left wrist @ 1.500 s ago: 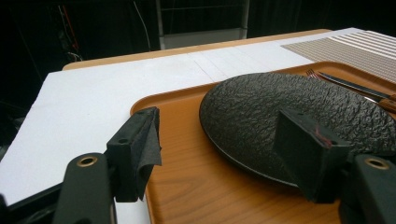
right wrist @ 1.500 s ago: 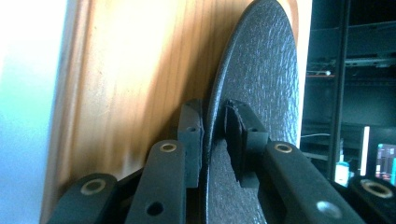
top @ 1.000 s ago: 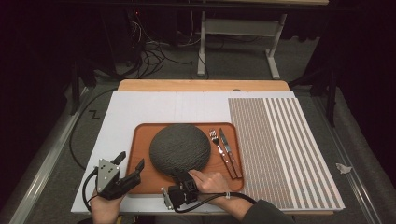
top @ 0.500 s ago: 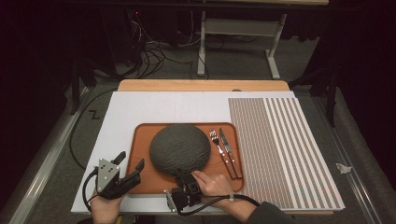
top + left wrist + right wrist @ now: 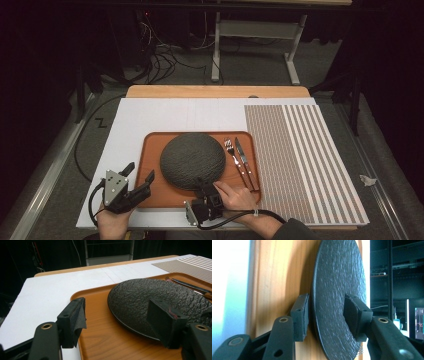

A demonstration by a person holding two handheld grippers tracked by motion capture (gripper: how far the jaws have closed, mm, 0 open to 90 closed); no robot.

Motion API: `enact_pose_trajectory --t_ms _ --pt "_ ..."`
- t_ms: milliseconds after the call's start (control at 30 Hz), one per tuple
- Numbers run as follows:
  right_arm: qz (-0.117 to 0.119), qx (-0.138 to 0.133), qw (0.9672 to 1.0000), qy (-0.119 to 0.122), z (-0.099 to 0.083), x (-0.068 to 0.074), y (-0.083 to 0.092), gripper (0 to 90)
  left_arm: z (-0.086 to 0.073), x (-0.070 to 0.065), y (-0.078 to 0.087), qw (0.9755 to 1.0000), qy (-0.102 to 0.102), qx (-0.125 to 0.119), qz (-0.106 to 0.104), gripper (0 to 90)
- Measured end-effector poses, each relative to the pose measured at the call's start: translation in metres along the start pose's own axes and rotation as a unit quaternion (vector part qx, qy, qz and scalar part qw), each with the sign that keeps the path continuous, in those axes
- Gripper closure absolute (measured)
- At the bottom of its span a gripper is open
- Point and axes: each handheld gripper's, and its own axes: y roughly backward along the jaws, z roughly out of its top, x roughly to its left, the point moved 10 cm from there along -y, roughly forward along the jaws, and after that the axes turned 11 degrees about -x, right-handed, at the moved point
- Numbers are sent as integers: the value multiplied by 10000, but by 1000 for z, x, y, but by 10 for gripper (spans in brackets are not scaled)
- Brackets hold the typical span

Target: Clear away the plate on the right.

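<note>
At the near table edge, right gripper (image 5: 202,189) straddles the rim of the dark plate (image 5: 192,160), jaws just been opening, pads loose of it; left gripper (image 5: 139,181) hangs released over the orange tray (image 5: 155,192). Plate sits mid-tray, fork (image 5: 235,159) and knife (image 5: 245,160) beyond-right.

A person's right hand (image 5: 239,196) covers the near edge of the orange tray (image 5: 155,150) and the near rim of the dark plate (image 5: 192,160). In the right gripper view, the plate's underside is hidden and whether either pad touches it cannot be told.
</note>
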Motion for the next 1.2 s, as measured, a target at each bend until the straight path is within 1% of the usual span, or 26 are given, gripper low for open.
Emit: enact_pose_trajectory --t_ms 200,267,400,433,733,767,900,1067,1200 --pt "-87 28 9999 -48 -6 -4 4 567 0 0 0 10000 -8 0 -6 317" --pt "-61 62 9999 -84 -8 -3 5 565 0 0 0 10000 -9 -2 -4 317" --pt "-106 95 9999 13 -12 0 6 559 0 0 0 10000 -13 3 -2 317" --pt "-83 129 9999 35 -13 0 7 558 0 -1 0 10000 -15 4 -2 317" --pt "-157 239 9996 -69 -24 -2 13 544 0 -1 0 10000 -22 11 -3 317" --pt "-156 249 9996 -38 -26 -3 14 543 0 -1 0 10000 -22 13 -2 317" --pt "-205 312 9992 -129 -31 -4 18 541 -1 -1 0 10000 -22 21 -8 317" --pt "-212 359 9990 -158 -37 -5 21 538 0 -1 0 10000 -22 14 3 317" --pt "-276 393 9987 -165 -41 -7 23 536 0 -1 0 10000 -23 13 3 317"
